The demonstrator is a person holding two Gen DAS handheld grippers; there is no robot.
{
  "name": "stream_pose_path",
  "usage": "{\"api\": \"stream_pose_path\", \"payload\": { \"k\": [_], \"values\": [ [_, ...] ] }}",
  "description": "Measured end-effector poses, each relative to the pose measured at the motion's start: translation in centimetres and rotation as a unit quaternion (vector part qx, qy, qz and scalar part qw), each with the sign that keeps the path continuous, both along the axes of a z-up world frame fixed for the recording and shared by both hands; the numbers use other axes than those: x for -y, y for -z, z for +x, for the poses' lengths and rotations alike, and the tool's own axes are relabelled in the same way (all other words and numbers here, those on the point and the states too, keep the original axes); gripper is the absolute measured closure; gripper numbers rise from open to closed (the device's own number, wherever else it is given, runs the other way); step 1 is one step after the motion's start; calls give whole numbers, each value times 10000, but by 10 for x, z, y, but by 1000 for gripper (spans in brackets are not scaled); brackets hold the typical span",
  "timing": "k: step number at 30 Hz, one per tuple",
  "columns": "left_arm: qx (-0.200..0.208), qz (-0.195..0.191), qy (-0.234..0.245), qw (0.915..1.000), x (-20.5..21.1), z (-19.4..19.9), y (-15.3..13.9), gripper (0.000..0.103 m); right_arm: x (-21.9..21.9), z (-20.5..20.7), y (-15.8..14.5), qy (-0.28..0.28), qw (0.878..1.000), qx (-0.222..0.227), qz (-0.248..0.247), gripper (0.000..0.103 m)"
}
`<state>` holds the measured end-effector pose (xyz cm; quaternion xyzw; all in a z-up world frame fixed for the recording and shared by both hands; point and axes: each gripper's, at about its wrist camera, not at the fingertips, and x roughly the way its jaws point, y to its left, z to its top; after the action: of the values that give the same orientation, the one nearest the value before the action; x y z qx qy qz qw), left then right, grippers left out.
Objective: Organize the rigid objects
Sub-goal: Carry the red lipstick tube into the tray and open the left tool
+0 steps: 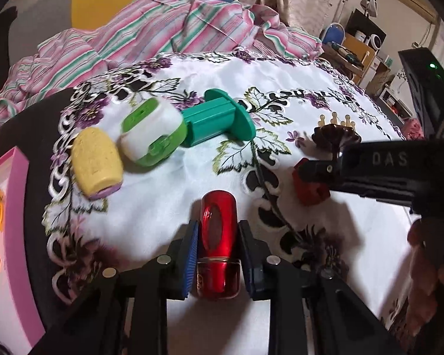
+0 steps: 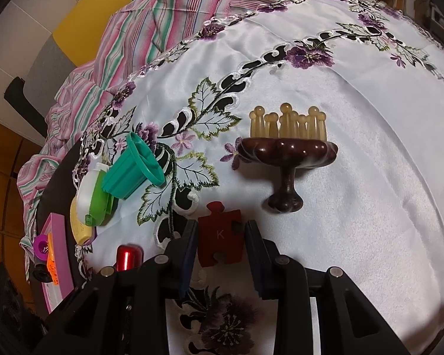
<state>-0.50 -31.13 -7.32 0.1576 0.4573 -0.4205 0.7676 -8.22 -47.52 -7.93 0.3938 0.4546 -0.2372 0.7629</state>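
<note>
My left gripper is shut on a shiny red cylinder, held just above the white embroidered cloth. My right gripper is shut on a dark red puzzle piece marked K; it also shows in the left wrist view. A brown wooden massager with pale knobs lies ahead of the right gripper. A teal spool, a green and white case and a yellow block lie in a row at the left.
A pink-rimmed tray with orange pieces sits at the table's left edge. A striped pink cloth is heaped behind the table. Shelves and boxes stand at the far right.
</note>
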Motion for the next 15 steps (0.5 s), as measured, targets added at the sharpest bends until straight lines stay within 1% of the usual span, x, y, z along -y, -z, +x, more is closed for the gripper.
{"api": "stream_pose_path", "payload": {
  "k": [7,15],
  "values": [
    [-238,-227,-329,9989,-36,-2,-4,78,0,1,0,-86,9998,109,105,70],
    [-327,-441,-379,9978,-73,-17,-12,78,-6,7,1,-278,9992,200,212,70]
  ]
}}
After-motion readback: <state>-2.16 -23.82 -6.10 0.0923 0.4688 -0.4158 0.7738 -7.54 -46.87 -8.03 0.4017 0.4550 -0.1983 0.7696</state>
